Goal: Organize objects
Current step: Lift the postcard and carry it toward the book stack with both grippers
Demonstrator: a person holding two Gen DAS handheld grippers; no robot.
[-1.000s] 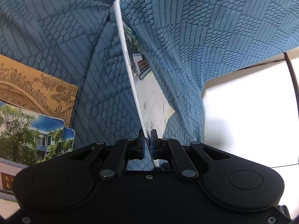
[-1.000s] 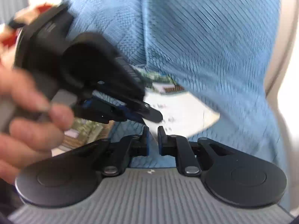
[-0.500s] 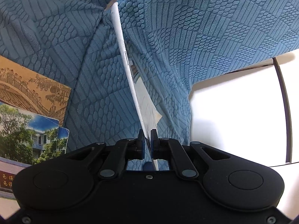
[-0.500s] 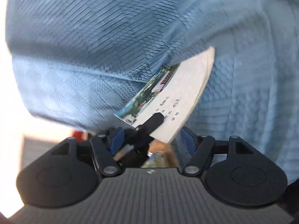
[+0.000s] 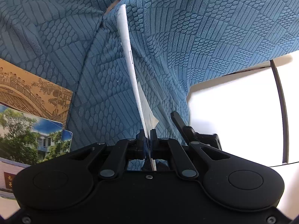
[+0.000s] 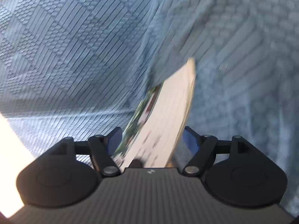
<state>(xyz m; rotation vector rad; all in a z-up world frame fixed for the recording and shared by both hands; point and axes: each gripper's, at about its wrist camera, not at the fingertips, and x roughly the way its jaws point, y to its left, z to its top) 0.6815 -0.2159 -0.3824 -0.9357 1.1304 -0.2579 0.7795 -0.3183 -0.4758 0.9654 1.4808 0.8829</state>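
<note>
My left gripper [image 5: 147,134] is shut on a white postcard [image 5: 129,52], seen edge-on, which stands upright and runs up into a fold of the blue textured cloth [image 5: 205,37]. In the right wrist view the same postcard [image 6: 168,115] shows its printed face and green photo strip, its far end tucked under the cloth [image 6: 74,46]. My right gripper [image 6: 152,140] is open, its blue-padded fingers either side of the card's near end. One right finger [image 5: 179,121] shows beside the card in the left wrist view.
Two more postcards lie at the left on the cloth: a brown one with a bridge drawing [image 5: 33,93] and a photo card of trees and a building [image 5: 28,138]. A bright white surface [image 5: 233,115] with a dark frame bar lies at the right.
The right gripper has opened and moved in around the card's near end, its finger now showing in the left view. The card has turned more edge-on to the left camera.
</note>
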